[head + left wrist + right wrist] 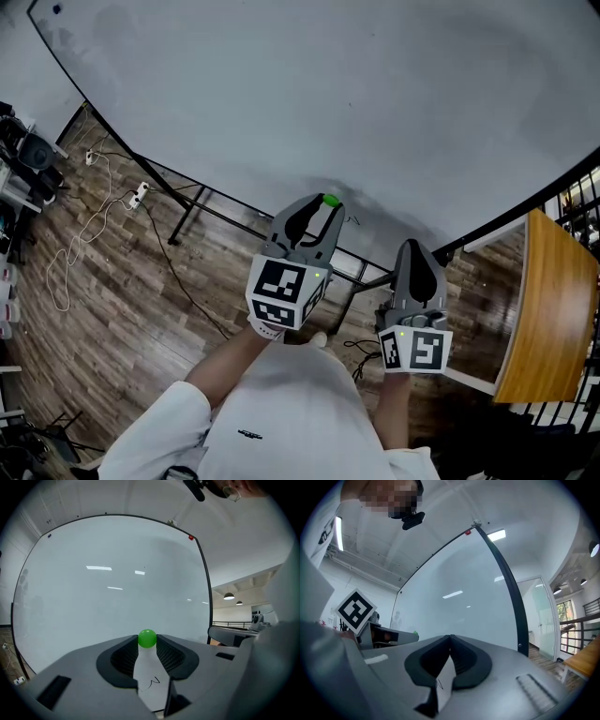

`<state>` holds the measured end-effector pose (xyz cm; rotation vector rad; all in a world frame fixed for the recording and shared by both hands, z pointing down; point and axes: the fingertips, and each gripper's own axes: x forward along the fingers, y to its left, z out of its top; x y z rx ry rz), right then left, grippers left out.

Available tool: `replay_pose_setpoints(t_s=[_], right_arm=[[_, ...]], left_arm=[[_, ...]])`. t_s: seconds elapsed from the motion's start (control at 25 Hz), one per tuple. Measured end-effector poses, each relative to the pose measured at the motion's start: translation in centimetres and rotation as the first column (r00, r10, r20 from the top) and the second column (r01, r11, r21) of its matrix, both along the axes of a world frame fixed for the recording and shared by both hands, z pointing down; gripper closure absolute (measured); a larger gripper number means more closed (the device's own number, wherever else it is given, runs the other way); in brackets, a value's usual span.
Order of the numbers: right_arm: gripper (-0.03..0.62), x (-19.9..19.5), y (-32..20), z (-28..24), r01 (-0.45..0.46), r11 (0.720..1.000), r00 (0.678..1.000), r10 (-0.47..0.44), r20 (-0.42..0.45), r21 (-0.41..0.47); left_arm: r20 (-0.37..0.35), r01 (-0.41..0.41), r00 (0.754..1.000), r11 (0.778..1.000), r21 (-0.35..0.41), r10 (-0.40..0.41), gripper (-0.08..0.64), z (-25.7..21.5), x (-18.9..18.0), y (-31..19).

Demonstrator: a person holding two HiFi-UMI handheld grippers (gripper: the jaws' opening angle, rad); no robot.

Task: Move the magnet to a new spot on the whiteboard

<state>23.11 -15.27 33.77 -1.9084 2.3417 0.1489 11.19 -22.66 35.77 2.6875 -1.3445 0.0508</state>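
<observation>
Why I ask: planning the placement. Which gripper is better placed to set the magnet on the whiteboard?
Left. The left gripper pinches the green magnet at its jaw tips, facing the whiteboard. The right gripper is closed on nothing, off beside it.

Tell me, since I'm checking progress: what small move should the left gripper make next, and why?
Probably carry the green magnet sideways to bare whiteboard and press it on: the left gripper pinches it close to the board.
</observation>
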Motion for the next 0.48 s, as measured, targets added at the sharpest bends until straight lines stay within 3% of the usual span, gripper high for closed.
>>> replay_pose_setpoints(t_s=[0.28, 0.48], right_arm=[[0.580, -1.9, 0.5, -1.2, 0.008, 1.000, 1.000, -0.008, -0.007, 0.002], [0.580, -3.3, 0.6, 0.3, 0.019, 1.000, 1.000, -0.019, -0.013, 0.004]], left_arm=[[-0.012, 0.012, 1.000, 1.000, 0.027, -0.012, 0.437, -2.1, -3.2, 1.6], [-0.013, 0.032, 0.999, 0.999, 0.037, -0.031, 0.437, -0.9, -5.0, 2.6]])
